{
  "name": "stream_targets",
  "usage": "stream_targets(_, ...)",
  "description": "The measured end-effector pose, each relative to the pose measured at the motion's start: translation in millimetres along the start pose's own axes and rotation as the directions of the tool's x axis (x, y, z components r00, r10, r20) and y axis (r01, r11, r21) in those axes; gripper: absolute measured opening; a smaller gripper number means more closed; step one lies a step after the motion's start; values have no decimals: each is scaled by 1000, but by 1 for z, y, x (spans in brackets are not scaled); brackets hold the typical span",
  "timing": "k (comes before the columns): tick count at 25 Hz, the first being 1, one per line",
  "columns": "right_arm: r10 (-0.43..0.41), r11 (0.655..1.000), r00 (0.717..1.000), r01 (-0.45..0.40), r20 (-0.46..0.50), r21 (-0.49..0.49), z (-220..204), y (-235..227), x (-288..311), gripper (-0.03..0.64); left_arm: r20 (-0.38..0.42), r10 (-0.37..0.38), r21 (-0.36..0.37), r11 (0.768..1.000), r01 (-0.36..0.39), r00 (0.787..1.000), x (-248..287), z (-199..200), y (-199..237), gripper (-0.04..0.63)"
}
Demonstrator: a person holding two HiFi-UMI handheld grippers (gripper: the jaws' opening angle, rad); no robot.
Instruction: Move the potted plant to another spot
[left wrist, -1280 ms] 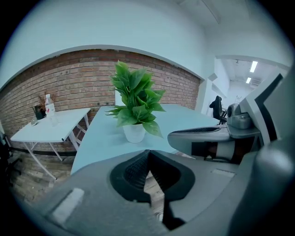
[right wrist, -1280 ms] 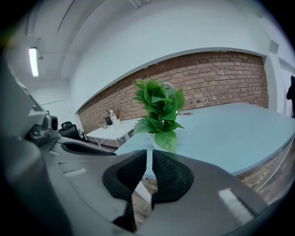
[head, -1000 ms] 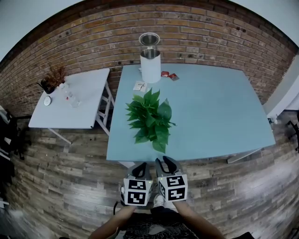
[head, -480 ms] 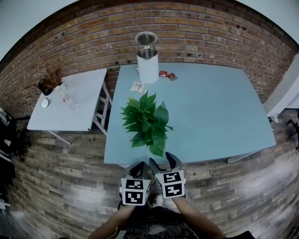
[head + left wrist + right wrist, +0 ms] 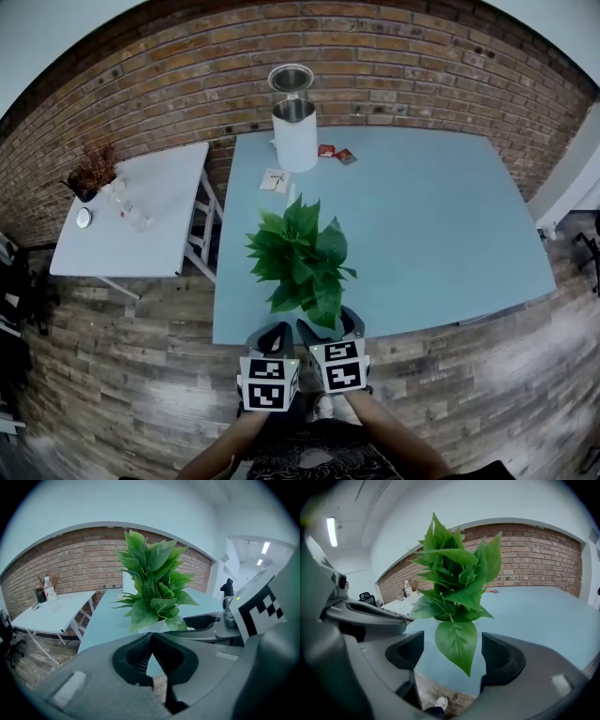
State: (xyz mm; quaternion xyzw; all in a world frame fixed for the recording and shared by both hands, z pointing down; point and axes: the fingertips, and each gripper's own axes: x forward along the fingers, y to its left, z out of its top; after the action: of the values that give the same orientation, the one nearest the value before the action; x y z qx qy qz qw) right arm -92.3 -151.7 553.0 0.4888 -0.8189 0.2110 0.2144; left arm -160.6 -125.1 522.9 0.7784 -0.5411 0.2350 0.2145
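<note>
Green potted plant [image 5: 302, 262], pale-blue table [image 5: 441, 216]

A white kettle [image 5: 295, 131] stands on the blue table [image 5: 441, 216].

L gripper [image 5: 277, 334]: jaws together. R gripper [image 5: 329, 324], just right of L gripper: jaws apart, just been opening; leaf [image 5: 456, 644] between, untouched.

Right tool [image 5: 452, 652] wider open, nearer plant [image 5: 455, 576]
</note>
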Motion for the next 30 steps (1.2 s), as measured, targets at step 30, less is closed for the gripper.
stream_targets(30, -187, 975, 981, 191, -40, 114, 12, -2, 78, 505, 28, -109, 78, 991, 106, 994, 29, 39, 63, -2)
